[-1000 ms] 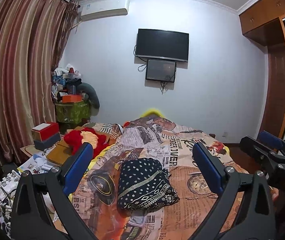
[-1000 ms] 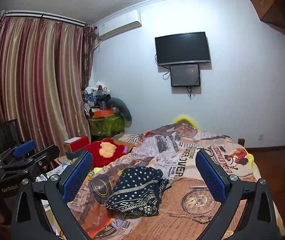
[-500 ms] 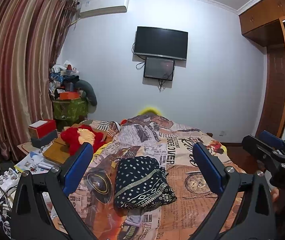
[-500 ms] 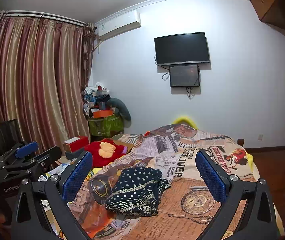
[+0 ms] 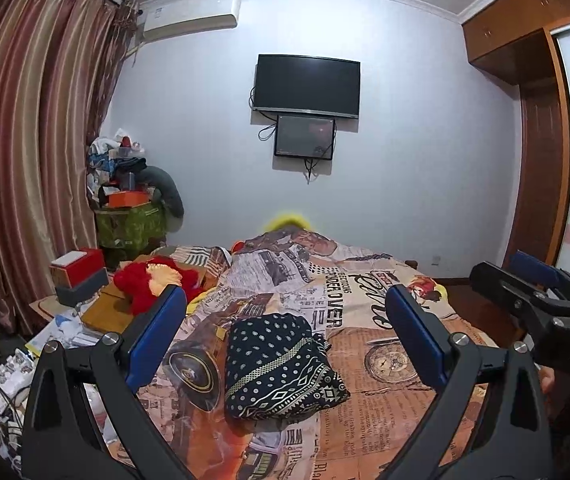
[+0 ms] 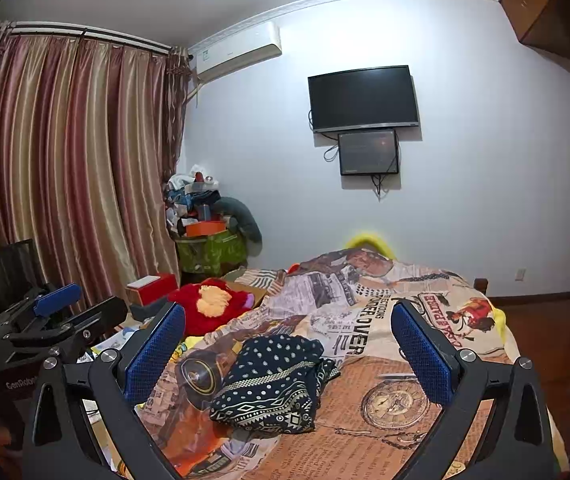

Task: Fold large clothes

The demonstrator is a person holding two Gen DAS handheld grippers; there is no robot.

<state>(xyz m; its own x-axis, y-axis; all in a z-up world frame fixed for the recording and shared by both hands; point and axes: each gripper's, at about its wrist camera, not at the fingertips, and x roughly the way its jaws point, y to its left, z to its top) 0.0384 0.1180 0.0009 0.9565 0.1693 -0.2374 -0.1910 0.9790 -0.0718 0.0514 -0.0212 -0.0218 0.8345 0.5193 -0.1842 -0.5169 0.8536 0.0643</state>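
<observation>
Clutter fills the left: a red plush toy (image 5: 153,280) lies beside the bed (image 5: 389,412), which has a newspaper-print cover. In the middle of it rests the dark garment (image 5: 277,364), already a rough folded bundle, navy with white dots and a zigzag border. It looks soft, light and limp, so I think a corner or a free edge is the best hold. The left gripper (image 5: 285,336) and the right gripper (image 6: 287,346) are both spread wide, holding nothing, well apart from the cloth.
</observation>
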